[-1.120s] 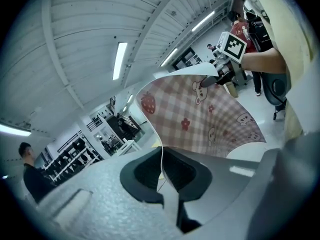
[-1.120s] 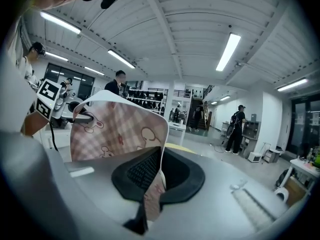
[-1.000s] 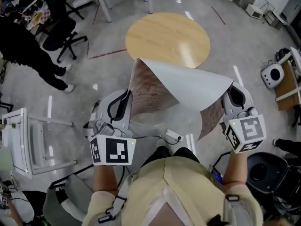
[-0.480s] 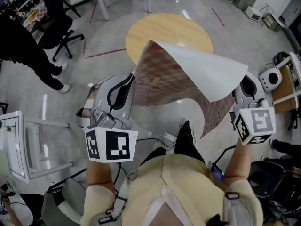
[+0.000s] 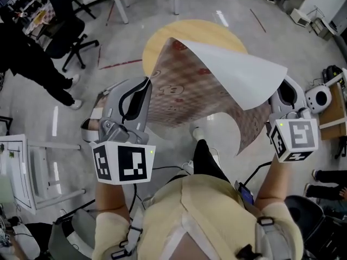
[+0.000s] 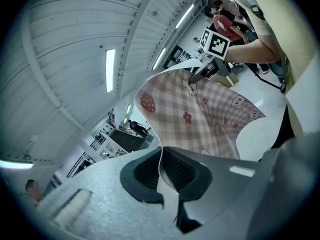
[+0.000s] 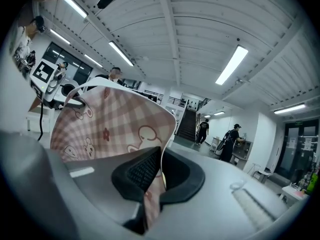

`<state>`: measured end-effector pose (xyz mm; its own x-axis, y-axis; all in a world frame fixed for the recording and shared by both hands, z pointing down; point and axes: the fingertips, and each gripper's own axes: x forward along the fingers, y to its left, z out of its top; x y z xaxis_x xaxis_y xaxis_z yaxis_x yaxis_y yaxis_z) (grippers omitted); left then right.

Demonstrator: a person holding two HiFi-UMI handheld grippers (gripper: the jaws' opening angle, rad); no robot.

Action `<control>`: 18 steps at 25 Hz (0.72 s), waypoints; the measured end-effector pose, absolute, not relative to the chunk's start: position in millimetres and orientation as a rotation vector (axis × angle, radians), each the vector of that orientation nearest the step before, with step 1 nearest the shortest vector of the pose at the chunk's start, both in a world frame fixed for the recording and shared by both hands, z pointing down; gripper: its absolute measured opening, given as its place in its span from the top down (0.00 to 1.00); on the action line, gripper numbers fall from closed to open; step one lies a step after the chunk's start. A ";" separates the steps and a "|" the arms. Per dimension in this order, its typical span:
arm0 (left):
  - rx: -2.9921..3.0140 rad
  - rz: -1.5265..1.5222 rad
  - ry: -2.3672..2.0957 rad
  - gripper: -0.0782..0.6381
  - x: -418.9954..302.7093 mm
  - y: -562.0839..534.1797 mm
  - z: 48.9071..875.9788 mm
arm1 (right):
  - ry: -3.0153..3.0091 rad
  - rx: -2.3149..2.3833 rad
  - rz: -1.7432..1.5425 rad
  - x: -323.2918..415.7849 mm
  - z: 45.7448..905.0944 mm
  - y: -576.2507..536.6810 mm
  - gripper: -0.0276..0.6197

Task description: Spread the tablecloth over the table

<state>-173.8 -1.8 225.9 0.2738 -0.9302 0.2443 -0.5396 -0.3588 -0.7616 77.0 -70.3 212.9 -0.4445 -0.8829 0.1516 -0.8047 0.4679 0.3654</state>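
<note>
The tablecloth [image 5: 187, 93] is pink plaid with cartoon prints and a white underside, and it hangs in the air between my two grippers. Its far right corner curls back, showing a white flap [image 5: 241, 75]. The cloth's far part hangs above the near half of the round wooden table [image 5: 179, 31]. My left gripper [image 5: 147, 84] is shut on the cloth's left edge, which shows pinched between the dark pads [image 6: 145, 171]. My right gripper [image 5: 281, 93] is shut on the right edge, the plaid cloth [image 7: 105, 124] running out from its pads [image 7: 142, 170].
A person in black [image 5: 30, 58] stands at the left beside an office chair [image 5: 68, 34]. A white rack [image 5: 27, 167] stands at the near left. A white device [image 5: 316, 97] and a desk edge lie at the right. Table legs [image 5: 120, 4] stand beyond the round table.
Both grippers have carried the cloth forward towards the round table. The cloth has opened out and now overlaps the table's near half; the white flap has swung right.
</note>
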 end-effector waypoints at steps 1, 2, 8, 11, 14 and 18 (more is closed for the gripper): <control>-1.999 -0.945 1.325 0.88 -174.6 -14.3 222.0 | -2.405 1.415 -0.356 75.9 208.4 -83.4 0.94; -1.993 -0.958 1.332 0.88 -175.4 -27.6 217.6 | -2.408 1.397 -0.369 75.0 203.9 -96.4 0.94; -1.926 -1.009 1.382 0.88 -175.4 -94.0 221.8 | -2.437 1.340 -0.404 74.0 212.0 -160.5 0.94; -1.915 -1.041 1.388 0.88 -178.9 -123.9 222.2 | -2.448 1.323 -0.383 70.5 215.7 -192.4 0.94; -1.904 -1.061 1.398 0.88 -182.5 -152.9 221.0 | -2.461 1.314 -0.373 67.4 216.2 -221.0 0.94; -1.882 -1.086 1.405 0.88 -183.4 -205.5 214.2 | -2.465 1.299 -0.379 67.1 208.0 -272.3 0.94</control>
